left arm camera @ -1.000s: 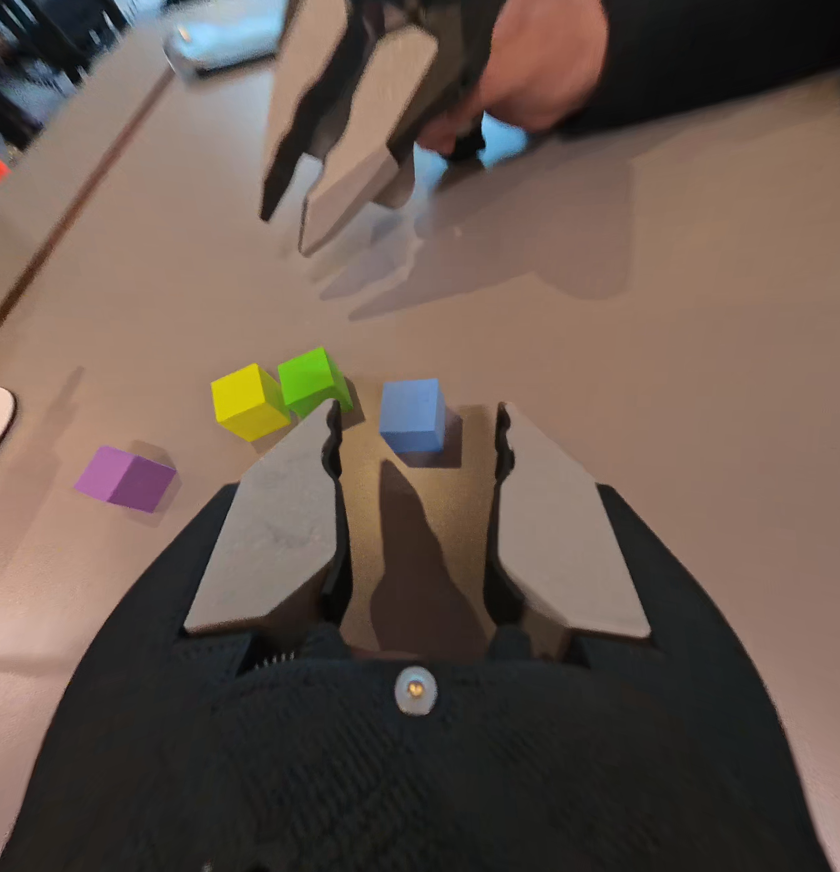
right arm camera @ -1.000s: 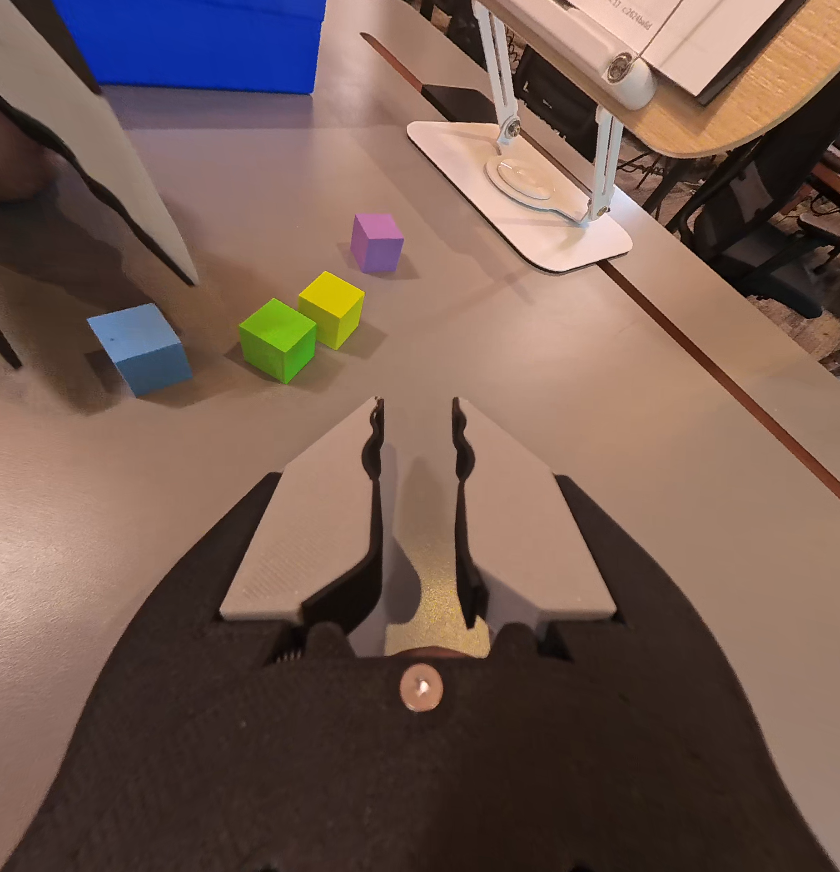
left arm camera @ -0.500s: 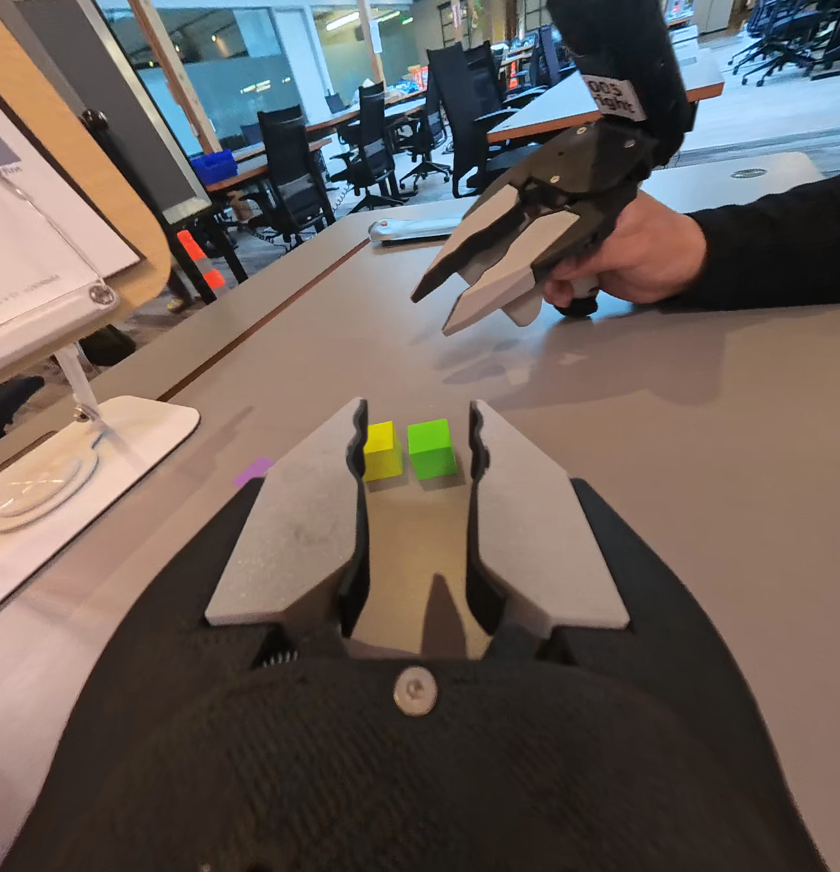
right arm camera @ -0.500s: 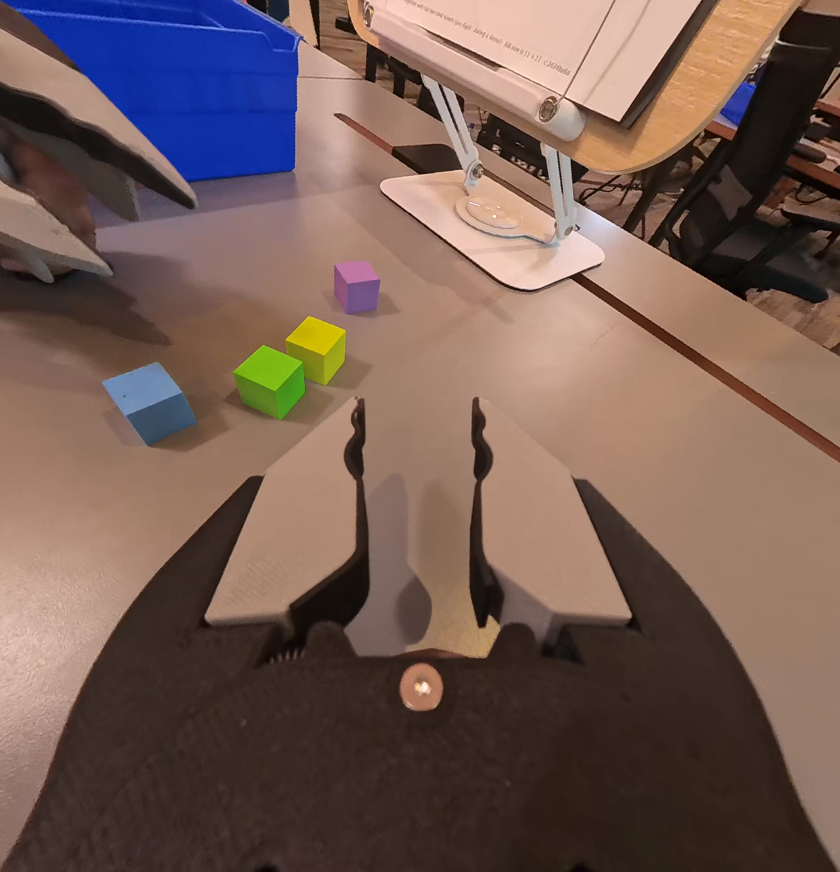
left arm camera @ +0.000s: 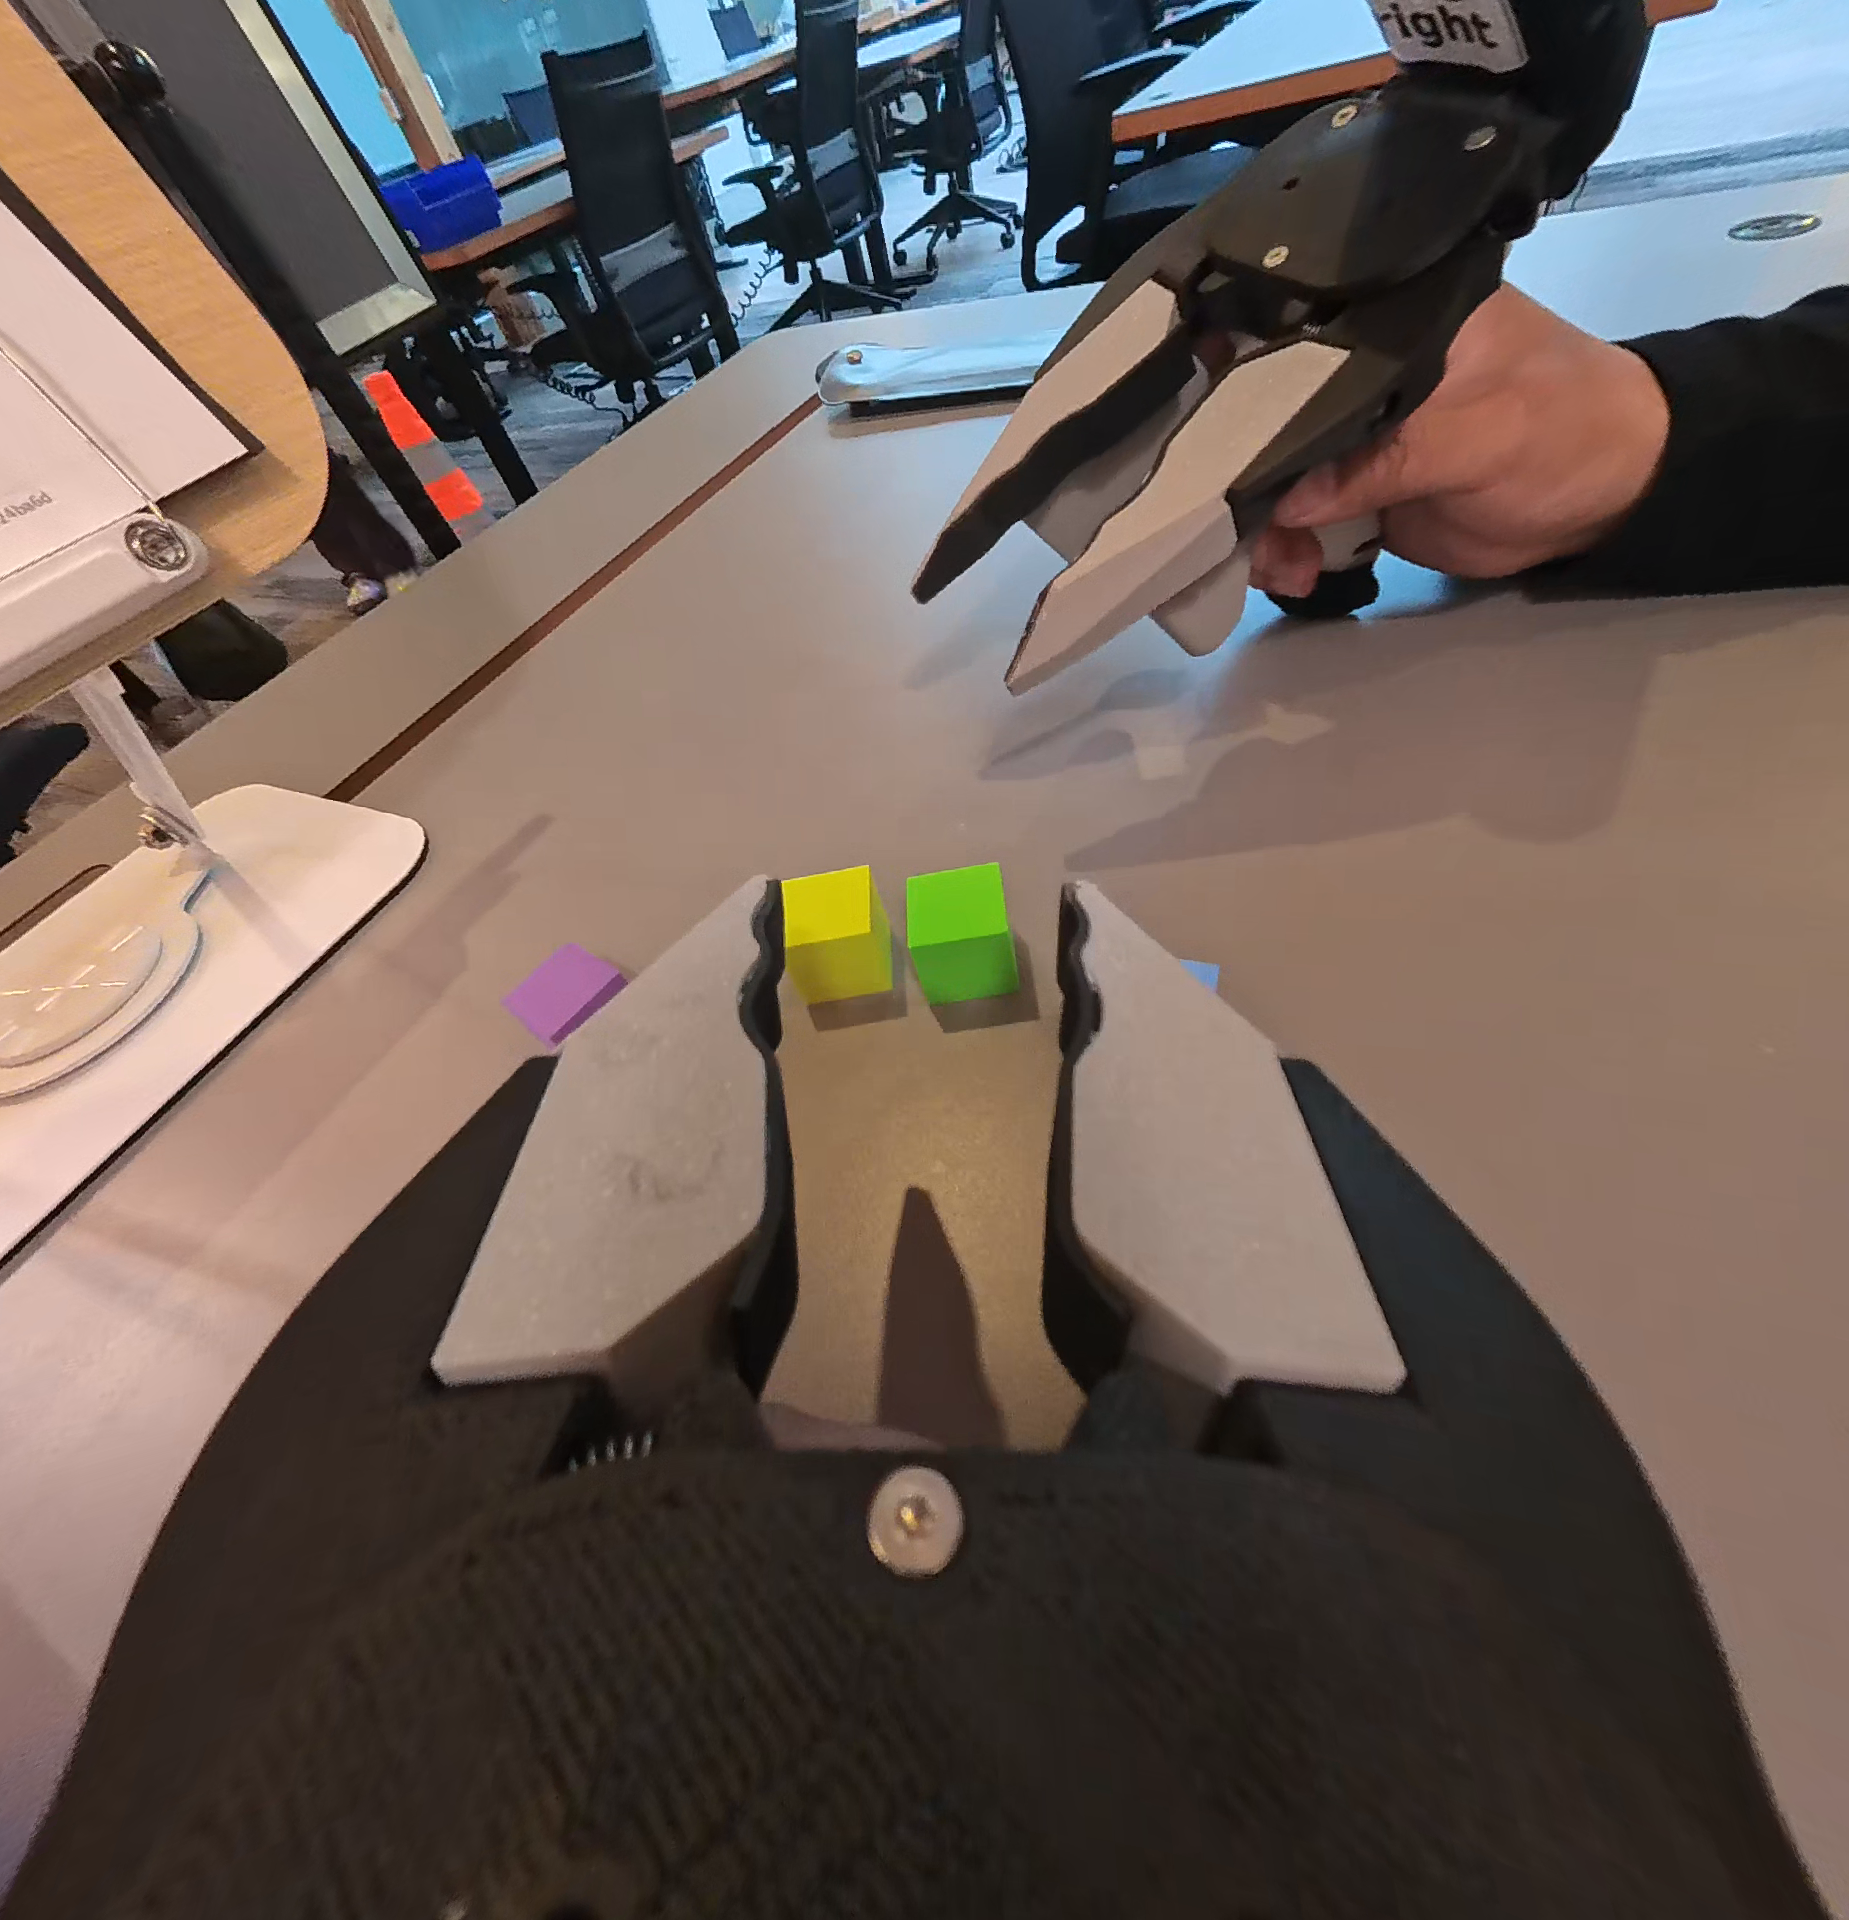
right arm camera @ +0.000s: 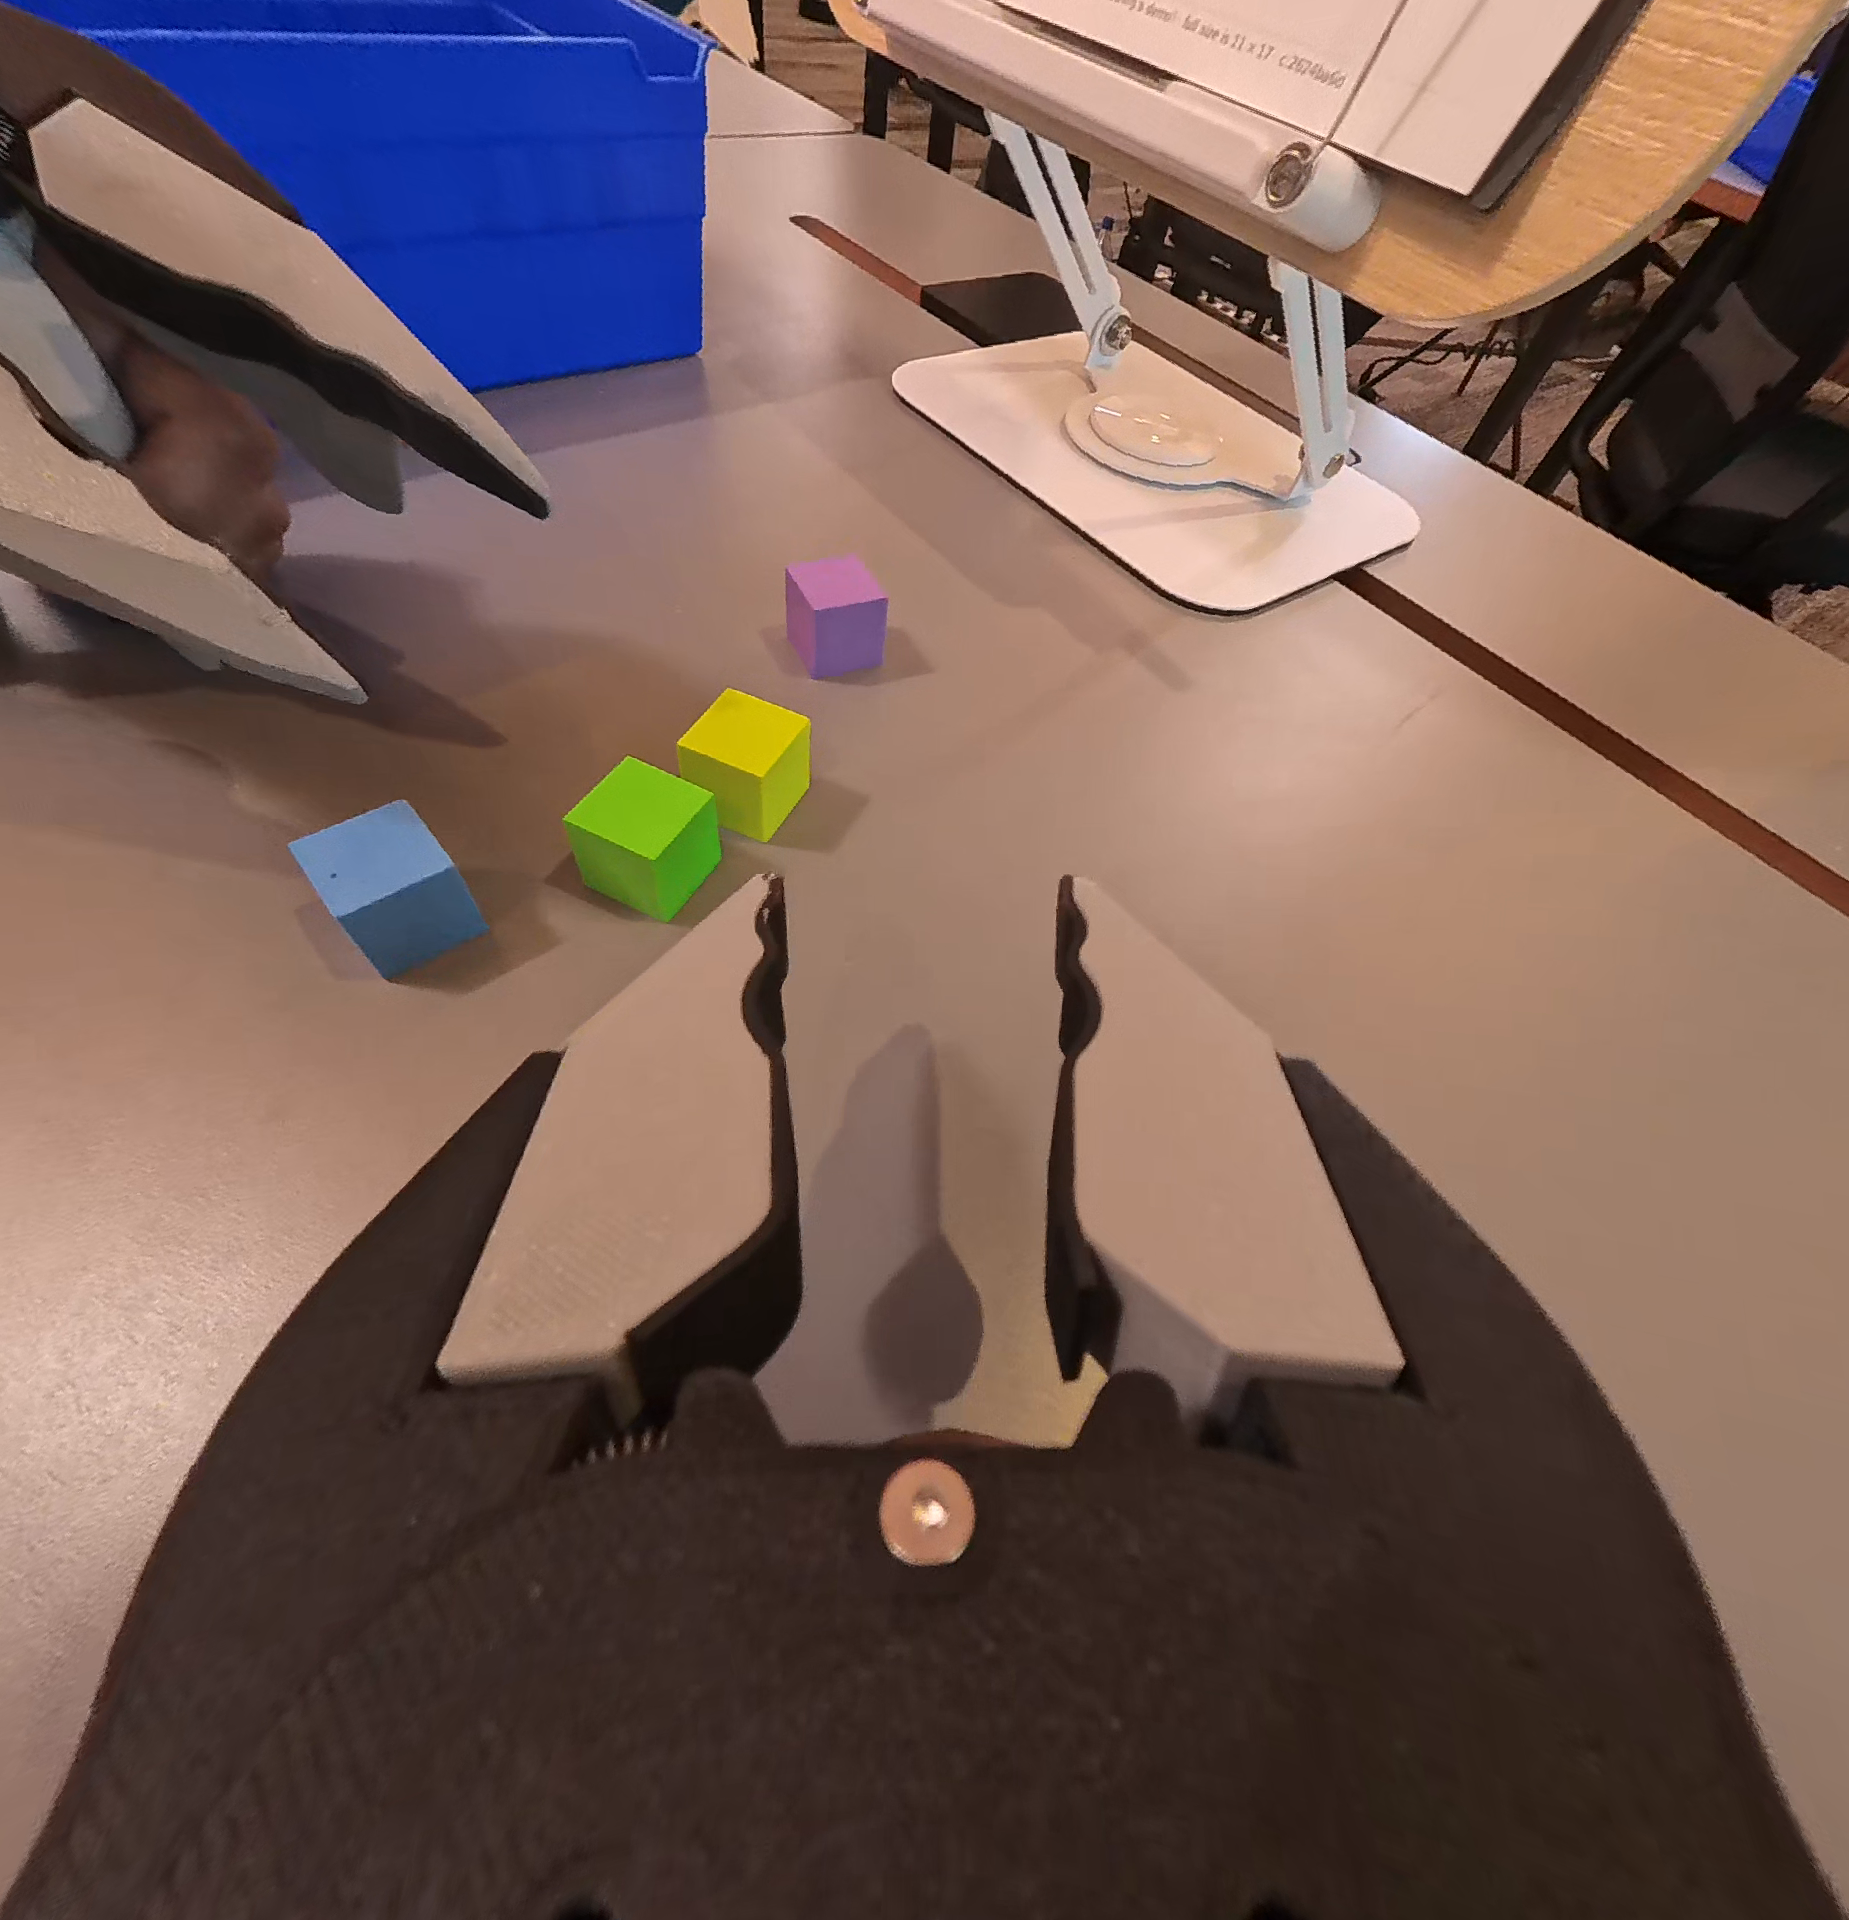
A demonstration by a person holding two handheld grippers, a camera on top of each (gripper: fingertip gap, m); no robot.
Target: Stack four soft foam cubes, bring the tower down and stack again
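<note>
Both jaws gape empty: left gripper (left arm camera: pixel 915 940) faces the yellow cube (left arm camera: pixel 835 932) and green cube (left arm camera: pixel 959 943) at its twelve o'clock, while the right gripper (right arm camera: pixel 920 935) has them at eleven. Closing on yellow could nudge green; blue cube (right arm camera: pixel 388 885) and purple cube (right arm camera: pixel 837 615) lie loose.

Grey table (right arm camera: pixel 1315 935): four cubes (right arm camera: pixel 645 836), stand (right arm camera: pixel 1159 488)

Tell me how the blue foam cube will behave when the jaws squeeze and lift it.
The blue foam cube is soft foam, so it will probably compress slightly and feel light. Its flat faces sit squarely on the grey table, so rolling seems unlikely. Its matte surface should grip well.
</note>
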